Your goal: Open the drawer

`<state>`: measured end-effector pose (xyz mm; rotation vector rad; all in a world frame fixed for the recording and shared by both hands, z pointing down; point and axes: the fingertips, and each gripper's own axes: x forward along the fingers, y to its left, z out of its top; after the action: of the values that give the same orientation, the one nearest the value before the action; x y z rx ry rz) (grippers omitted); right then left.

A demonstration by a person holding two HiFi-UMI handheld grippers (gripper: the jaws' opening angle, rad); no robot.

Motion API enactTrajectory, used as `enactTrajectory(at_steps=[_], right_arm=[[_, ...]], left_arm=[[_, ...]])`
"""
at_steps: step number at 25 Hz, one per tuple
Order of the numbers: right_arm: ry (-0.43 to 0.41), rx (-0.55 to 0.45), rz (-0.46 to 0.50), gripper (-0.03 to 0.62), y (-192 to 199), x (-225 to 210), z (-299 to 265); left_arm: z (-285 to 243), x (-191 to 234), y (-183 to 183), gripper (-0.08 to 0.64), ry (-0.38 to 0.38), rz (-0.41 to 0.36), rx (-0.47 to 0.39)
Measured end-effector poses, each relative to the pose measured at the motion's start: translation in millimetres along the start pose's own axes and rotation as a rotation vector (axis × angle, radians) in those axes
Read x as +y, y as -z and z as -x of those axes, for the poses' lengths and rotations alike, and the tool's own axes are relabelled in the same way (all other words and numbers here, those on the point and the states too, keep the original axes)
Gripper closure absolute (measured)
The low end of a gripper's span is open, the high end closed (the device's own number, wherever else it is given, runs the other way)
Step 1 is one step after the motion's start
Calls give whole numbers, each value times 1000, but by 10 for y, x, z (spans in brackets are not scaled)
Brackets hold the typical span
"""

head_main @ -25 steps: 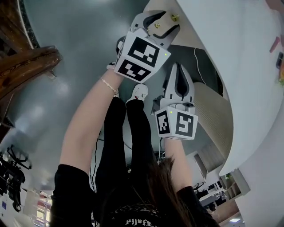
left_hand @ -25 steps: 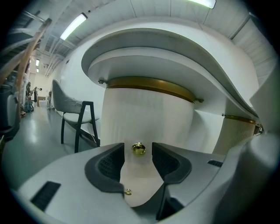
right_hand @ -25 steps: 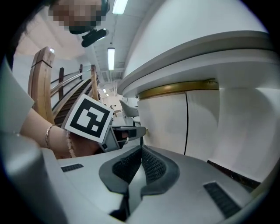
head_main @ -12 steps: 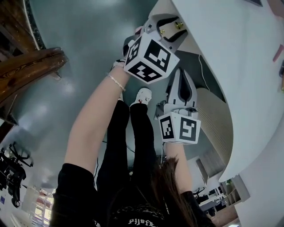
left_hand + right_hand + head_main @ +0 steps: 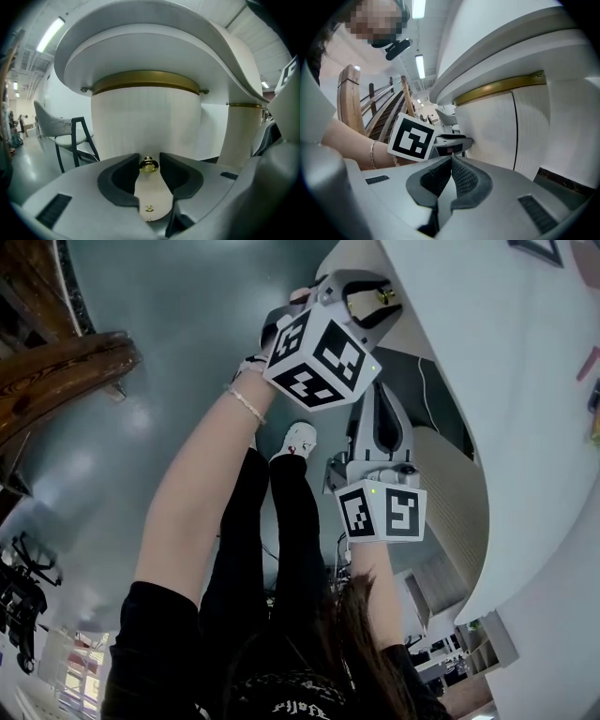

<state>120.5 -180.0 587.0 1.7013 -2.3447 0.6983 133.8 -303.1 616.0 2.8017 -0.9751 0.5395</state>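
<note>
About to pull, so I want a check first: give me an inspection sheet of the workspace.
Surface: white desk top, curved.
Job's things: gold knob on the cream drawer front; how far the drawer is out cannot be told.
Clutter: small coloured items at the desk's edge, too small to name.
Grippers: left gripper jaws have just been closing, and its pads appear to meet the knob; right gripper shut, nothing in it.
Cables: one thin dark cable under the desk.
Surroundings: grey floor, chair, wooden stairs.
</note>
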Motion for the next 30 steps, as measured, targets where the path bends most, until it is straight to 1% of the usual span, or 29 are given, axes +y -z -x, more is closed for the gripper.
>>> enactTrajectory(at_steps=[1, 3, 5, 8, 14, 16, 18, 22, 27, 30], right_arm=[[-5, -1, -2, 566, -5, 10, -9], [-11, -3, -4, 566, -11, 30, -21], [-16, -4, -4, 566, -8, 58, -25], [-20, -1, -4, 566, 7, 81, -25], [-19, 4, 1, 566, 28, 106, -31], [-18, 5, 3, 566, 36, 117, -22], [-14, 6, 0, 566, 40, 103, -7], [-2, 12, 4, 566, 50, 52, 40], [10, 7, 4, 566, -13, -9, 87], [15, -1, -1, 566, -50, -59, 92]], left_arm=[[-5, 0, 2, 411, -1, -8, 4], [-14, 3, 13, 413, 9, 8, 6], [-8, 13, 32, 437, 19, 13, 12], [4, 19, 42, 440, 18, -7, 25], [13, 20, 40, 445, 22, -10, 20], [27, 22, 41, 446, 18, 4, 15], [26, 26, 41, 446, 16, 11, 15], [13, 10, 32, 448, 28, -8, 30], [27, 22, 17, 448, 16, 5, 36], [80, 0, 57, 448, 24, 13, 39]])
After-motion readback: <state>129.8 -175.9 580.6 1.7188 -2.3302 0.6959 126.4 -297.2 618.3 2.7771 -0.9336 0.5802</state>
